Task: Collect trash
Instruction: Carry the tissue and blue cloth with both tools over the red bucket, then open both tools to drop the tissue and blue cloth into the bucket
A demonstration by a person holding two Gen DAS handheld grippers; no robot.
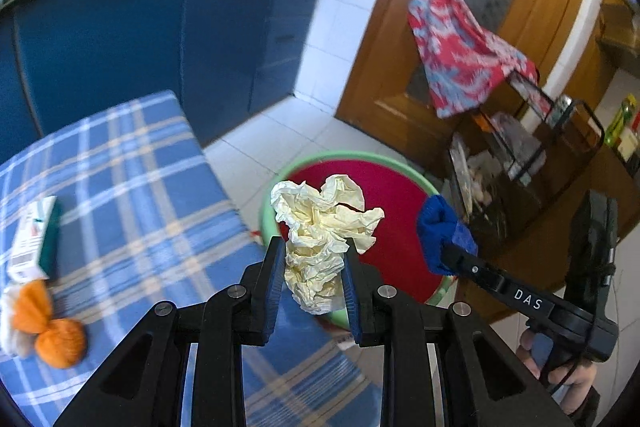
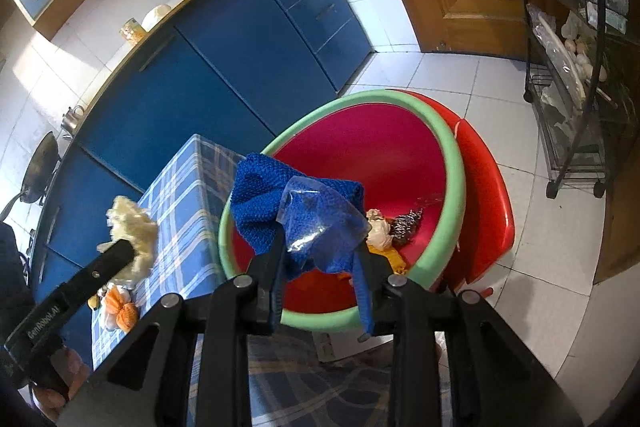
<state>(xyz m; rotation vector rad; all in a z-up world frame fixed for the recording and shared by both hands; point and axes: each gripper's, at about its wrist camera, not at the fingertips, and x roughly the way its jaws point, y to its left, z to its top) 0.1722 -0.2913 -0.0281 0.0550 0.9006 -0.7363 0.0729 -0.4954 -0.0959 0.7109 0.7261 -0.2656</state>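
Observation:
My left gripper [image 1: 314, 247] is shut on a crumpled cream paper wad [image 1: 324, 223], which sticks up past the fingertips over the near rim of a green-rimmed red basin [image 1: 304, 167]. My right gripper [image 2: 318, 251] is shut on a blue knitted cloth [image 2: 264, 203] with a piece of clear film [image 2: 320, 223] stuck to its front. It hangs above the basin [image 2: 456, 163]. The left wrist view shows the same cloth [image 1: 438, 223] at the basin's right side. A paper ball [image 2: 378, 227], a metal scourer [image 2: 408, 221] and yellow scraps [image 2: 390, 259] lie in the basin.
The basin sits on a red plastic seat [image 2: 488, 195] beside a table with a blue plaid cloth [image 1: 140, 187]. On the table lie a small box [image 1: 36, 239] and orange lumps [image 1: 60, 343]. Blue cabinets [image 2: 240, 47] stand behind; a black wire rack [image 2: 572, 87] stands right.

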